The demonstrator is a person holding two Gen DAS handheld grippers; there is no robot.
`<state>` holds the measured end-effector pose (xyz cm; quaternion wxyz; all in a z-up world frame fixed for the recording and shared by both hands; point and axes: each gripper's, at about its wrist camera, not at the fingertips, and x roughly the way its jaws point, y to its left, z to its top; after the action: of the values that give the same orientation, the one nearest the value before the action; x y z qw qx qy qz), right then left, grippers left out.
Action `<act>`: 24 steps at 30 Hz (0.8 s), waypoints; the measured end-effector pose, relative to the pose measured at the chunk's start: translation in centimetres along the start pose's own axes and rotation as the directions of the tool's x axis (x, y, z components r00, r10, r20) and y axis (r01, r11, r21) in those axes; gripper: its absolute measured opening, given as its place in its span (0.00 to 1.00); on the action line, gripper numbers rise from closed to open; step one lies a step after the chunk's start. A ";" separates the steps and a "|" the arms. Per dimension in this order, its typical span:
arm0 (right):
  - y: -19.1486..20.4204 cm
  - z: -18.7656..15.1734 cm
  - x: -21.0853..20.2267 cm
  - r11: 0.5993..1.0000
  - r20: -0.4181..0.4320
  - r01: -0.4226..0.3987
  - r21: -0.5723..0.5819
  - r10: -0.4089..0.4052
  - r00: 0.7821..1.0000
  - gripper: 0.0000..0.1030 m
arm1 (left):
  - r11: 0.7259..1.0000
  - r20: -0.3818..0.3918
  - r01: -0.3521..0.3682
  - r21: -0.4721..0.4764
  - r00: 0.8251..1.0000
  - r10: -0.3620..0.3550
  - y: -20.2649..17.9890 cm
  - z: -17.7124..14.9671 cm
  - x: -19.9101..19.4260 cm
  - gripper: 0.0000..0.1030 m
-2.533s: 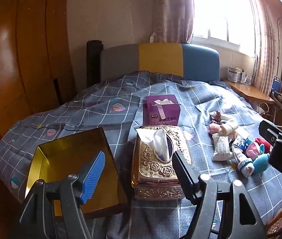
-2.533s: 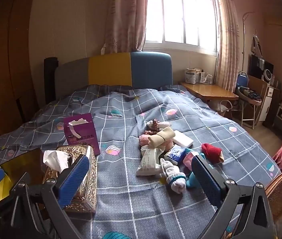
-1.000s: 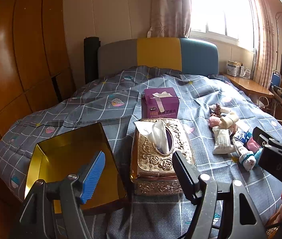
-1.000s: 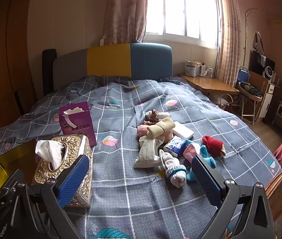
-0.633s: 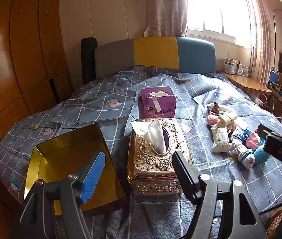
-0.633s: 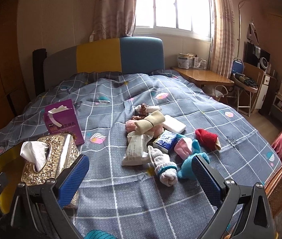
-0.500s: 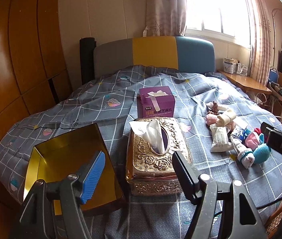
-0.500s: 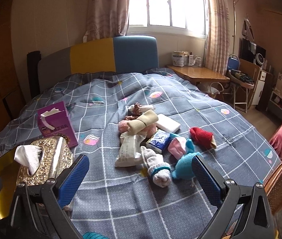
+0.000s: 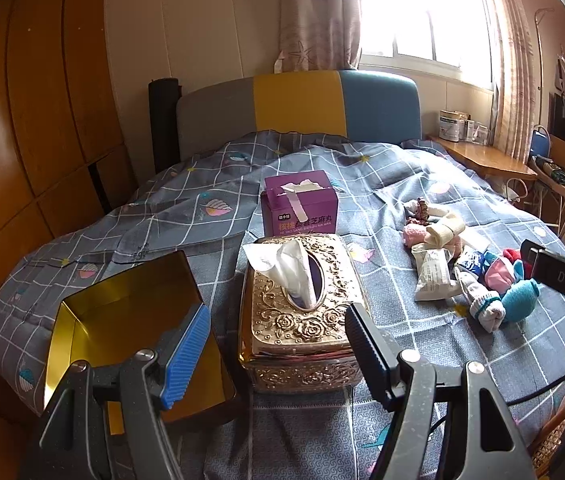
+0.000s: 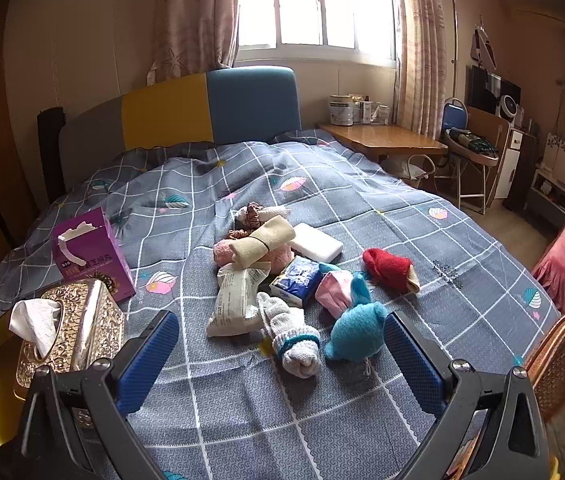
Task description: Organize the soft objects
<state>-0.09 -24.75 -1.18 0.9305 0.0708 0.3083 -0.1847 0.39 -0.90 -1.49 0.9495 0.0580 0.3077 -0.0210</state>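
A pile of soft things lies on the grey checked bed: a grey-white rolled sock (image 10: 296,338), a teal sock (image 10: 356,334), a pink sock (image 10: 336,286), a red sock (image 10: 388,266), a beige roll (image 10: 262,242), a white packet (image 10: 236,300) and a blue tissue pack (image 10: 296,280). The pile also shows in the left wrist view (image 9: 482,276). My right gripper (image 10: 278,364) is open and empty, just short of the grey-white sock. My left gripper (image 9: 278,344) is open and empty, over the near end of the gold tissue box (image 9: 302,304). An empty gold tray (image 9: 122,316) sits left of that box.
A purple carton (image 9: 300,204) stands behind the tissue box. A white flat block (image 10: 316,246) lies at the pile's far side. A wooden wardrobe (image 9: 22,140) lines the left; a bedside table (image 10: 382,140), chairs and a wicker chair (image 10: 562,352) are on the right.
My right gripper has moved forward and turned left, so the sock pile now sits between its fingers' line of sight. My left gripper has drifted slightly. Both stay open.
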 end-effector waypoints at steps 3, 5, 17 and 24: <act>-0.9 0.3 0.6 1.000 -0.010 0.001 0.023 0.000 1.000 1.00 | 1.000 -0.004 0.008 0.011 1.000 -0.008 -0.4 0.0 0.1 0.69; -1.7 0.7 1.2 0.999 -0.019 0.006 0.041 -0.005 1.000 1.00 | 1.000 -0.008 0.015 0.022 1.000 -0.014 -0.8 0.1 0.3 0.69; -9.7 5.1 8.7 0.983 -0.067 0.085 0.163 -0.075 0.995 1.00 | 0.925 -0.149 0.374 0.070 0.921 -0.361 -6.3 3.1 2.8 0.80; -13.9 3.3 13.4 0.962 -0.160 0.095 0.254 -0.055 0.986 1.00 | 0.880 -0.302 0.469 0.082 0.853 -0.426 -12.4 4.8 8.6 0.80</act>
<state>6.24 -42.36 -6.85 0.8792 0.1948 0.3535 -0.2530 9.23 -13.86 -3.92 0.8590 0.0593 0.4387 -0.2570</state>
